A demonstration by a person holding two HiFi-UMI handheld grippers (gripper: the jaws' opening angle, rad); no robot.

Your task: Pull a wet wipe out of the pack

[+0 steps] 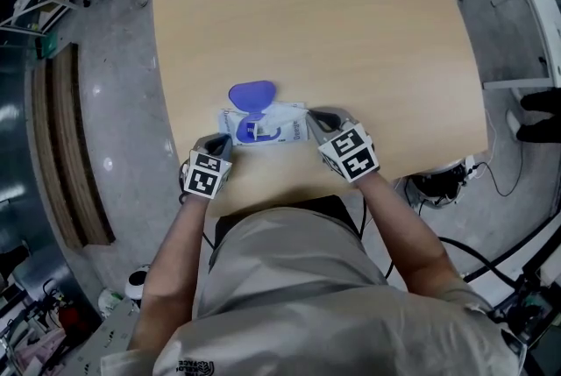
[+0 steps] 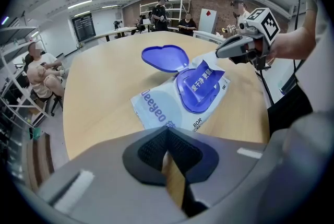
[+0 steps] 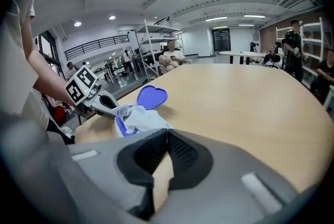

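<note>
Seems to steady the wet wipe pack (image 1: 285, 118), centre of the head view, with left gripper (image 2: 167, 131) closed, empty, at its left end. Holds right gripper (image 3: 167, 133), likewise closed on nothing, beside the right end. Next, likely: open, reach below raised lid (image 1: 252, 94), pinch a wipe. Pale wooden table (image 1: 333, 24); workshop with shelving (image 3: 151, 45), seated people (image 2: 39, 74).

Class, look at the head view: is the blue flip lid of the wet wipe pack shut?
No, the blue flip lid is swung open and lies beyond the far edge of the wet wipe pack.
</note>
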